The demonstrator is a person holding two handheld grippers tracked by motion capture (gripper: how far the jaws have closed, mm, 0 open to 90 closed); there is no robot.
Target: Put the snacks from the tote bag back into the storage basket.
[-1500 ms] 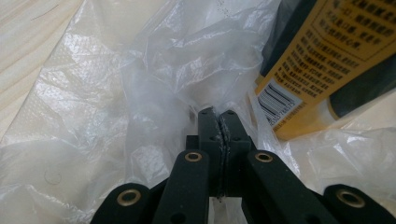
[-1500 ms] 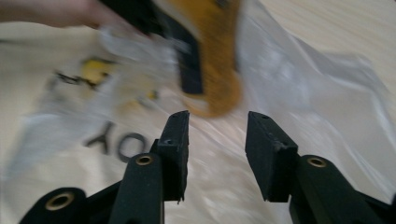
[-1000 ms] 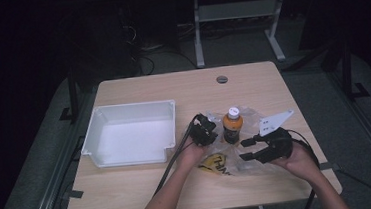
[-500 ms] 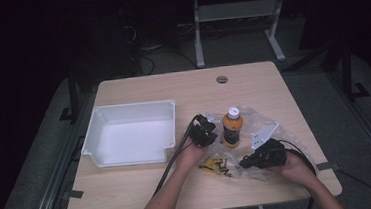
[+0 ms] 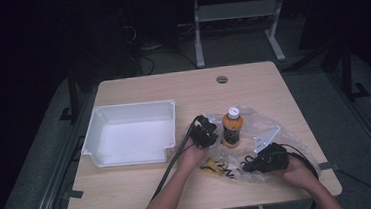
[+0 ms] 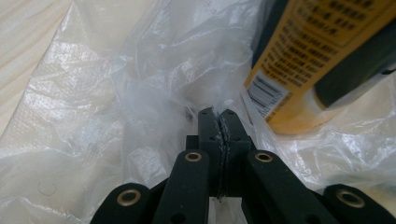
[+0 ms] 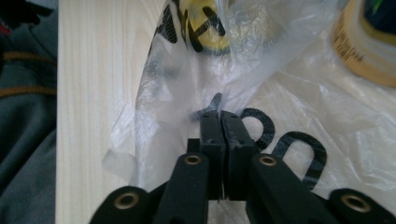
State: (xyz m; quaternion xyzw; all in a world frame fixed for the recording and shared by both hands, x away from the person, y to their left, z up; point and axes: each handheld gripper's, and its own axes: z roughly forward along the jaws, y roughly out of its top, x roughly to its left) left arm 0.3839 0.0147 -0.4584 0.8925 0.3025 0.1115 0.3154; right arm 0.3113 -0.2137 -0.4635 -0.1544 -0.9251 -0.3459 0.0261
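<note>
Right gripper point(image 5: 252, 163) dropped low since 1 second ago, plate no longer raised; jaws just closed, now clenched on plastic bag point(image 5: 263, 128) edge, near side of bottle point(image 5: 232, 127). Left gripper point(image 5: 206, 131) unmoved, clamped on bag film just left of bottle. Bottle upright on bag. Judged: 2 grips set, bag ready for opening or lifting. Tray point(image 5: 100, 125) far left of bottle, empty.

A clear, crumpled plastic bag point(image 5: 257, 144) lies flat on the table, just right of the white tray point(image 5: 130, 134), with black and yellow print at its near edge. An orange bottle point(image 5: 232, 127) with a white cap stands upright on the bag, right of the tray.
</note>
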